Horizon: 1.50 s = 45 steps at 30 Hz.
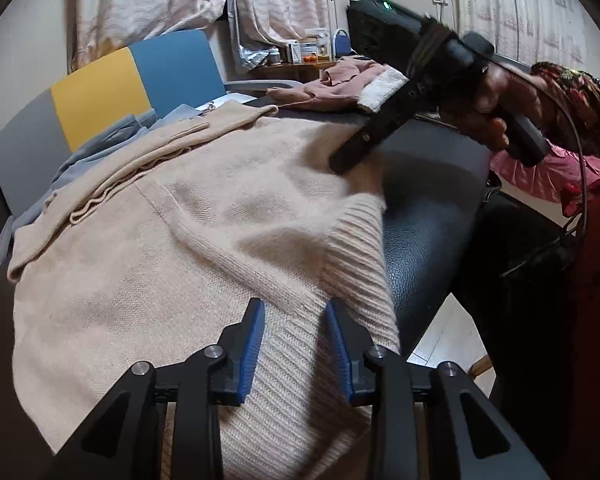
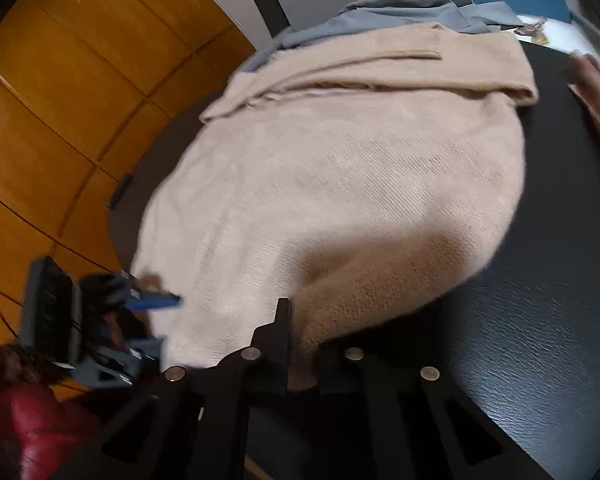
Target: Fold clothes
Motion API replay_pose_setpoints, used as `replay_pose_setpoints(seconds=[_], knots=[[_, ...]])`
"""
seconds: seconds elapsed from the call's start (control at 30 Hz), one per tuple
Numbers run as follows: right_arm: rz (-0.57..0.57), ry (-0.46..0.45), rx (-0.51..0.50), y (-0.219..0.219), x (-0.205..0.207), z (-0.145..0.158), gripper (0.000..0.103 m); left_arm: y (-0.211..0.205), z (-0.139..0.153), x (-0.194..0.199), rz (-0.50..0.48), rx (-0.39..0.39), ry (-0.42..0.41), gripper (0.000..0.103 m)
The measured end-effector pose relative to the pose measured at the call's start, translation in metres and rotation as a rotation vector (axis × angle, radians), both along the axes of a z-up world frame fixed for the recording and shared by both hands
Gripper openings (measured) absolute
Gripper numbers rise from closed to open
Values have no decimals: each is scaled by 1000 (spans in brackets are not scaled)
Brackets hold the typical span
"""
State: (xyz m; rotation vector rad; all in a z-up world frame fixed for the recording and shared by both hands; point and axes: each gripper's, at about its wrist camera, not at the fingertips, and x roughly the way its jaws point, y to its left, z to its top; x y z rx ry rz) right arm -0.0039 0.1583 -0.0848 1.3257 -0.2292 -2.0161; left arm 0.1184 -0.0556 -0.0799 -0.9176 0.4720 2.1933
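Observation:
A beige knit sweater (image 1: 188, 240) lies spread across a black padded table (image 1: 431, 208), with one sleeve folded over its far side. My left gripper (image 1: 296, 340) hovers open just above the ribbed hem, its blue pads (image 1: 254, 344) on either side of the knit. In the right wrist view the sweater (image 2: 339, 168) fills the middle, and my right gripper (image 2: 300, 336) is shut on a bunched edge of it. From the left wrist view, a hand holds the right gripper (image 1: 345, 160) at the sweater's right edge. The left gripper (image 2: 160, 320) shows at lower left.
A grey-blue garment (image 1: 100, 148) lies under the sweater's far side, and a pink garment with a white cuff (image 1: 339, 84) sits at the table's far end. A chair with a grey, yellow and blue back (image 1: 100, 88) stands behind. Wooden floor (image 2: 60, 120) surrounds the table (image 2: 519, 300).

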Motion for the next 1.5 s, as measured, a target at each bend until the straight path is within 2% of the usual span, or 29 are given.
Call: replay_pose_setpoints(seconds=[0.03,0.07,0.1,0.27,0.33,0.37,0.47,0.57,0.6,0.67,0.7,0.73,0.77,0.8,0.87,0.93,0.97,1.03,1.07,1.1,1.2,1.27,1.3,1.33,1.43,1.47,1.5], knots=[[4,-1,-13,-2,-2,5,10,-3,3,-5,3,7,-21,26],[2,-1,-17,-3,-4,10,10,-5,6,-10,5,13,-42,14],[-6,-5,-33,-3,-8,16,10,-8,10,-15,8,20,-63,6],[-44,-7,-146,3,-34,52,10,-22,26,-40,20,54,-169,5],[-59,11,-148,0,-47,64,10,-30,31,-48,44,87,-177,9],[-67,20,-145,-2,-54,68,10,-32,33,-48,59,94,-169,26],[-107,13,-135,-11,-76,69,10,-33,34,-41,53,154,-176,32],[-127,-10,-123,-26,-99,61,10,-33,32,-30,48,218,-200,46],[-134,-20,-115,-33,-108,57,10,-32,31,-26,55,210,-195,55],[-157,-44,-99,-43,-125,47,10,-22,22,-18,56,109,-148,64],[-169,-56,-91,-48,-134,42,10,-16,16,-13,55,40,-114,64],[-183,-62,-85,-52,-139,39,10,-10,7,-8,64,-67,-62,64],[-199,-74,-83,-54,-146,34,10,-8,2,-4,60,-117,-16,66],[-215,-86,-81,-56,-152,28,10,-7,-1,-1,50,-142,25,70],[-231,-107,-61,-57,-160,18,10,-11,-2,-6,60,-117,-12,70],[-242,-130,-39,-58,-165,6,14,-15,-2,-13,74,-82,-67,68],[-243,-142,-41,-56,-165,3,14,-20,1,-17,81,-62,-86,63],[-229,-159,-66,-50,-162,1,18,-30,6,-27,95,-23,-120,45],[-218,-155,-71,-48,-160,2,21,-34,9,-31,103,-3,-137,25],[-206,-139,-63,-45,-155,6,24,-39,12,-36,110,17,-154,12],[-158,-79,-50,-38,-138,22,47,-54,21,-50,131,77,-204,6],[-124,-46,-33,-36,-127,30,52,-64,27,-60,145,117,-238,6],[-102,-29,-22,-36,-121,34,52,-71,32,-67,159,159,-253,6],[-82,-24,-20,-37,-118,36,52,-76,34,-77,180,170,-260,6],[-40,-13,6,-44,-112,36,52,-87,35,-108,243,157,-273,6],[-29,-7,15,-47,-113,36,42,-91,35,-119,264,152,-277,6],[-17,-2,25,-49,-114,35,20,-95,35,-129,285,148,-281,6]])
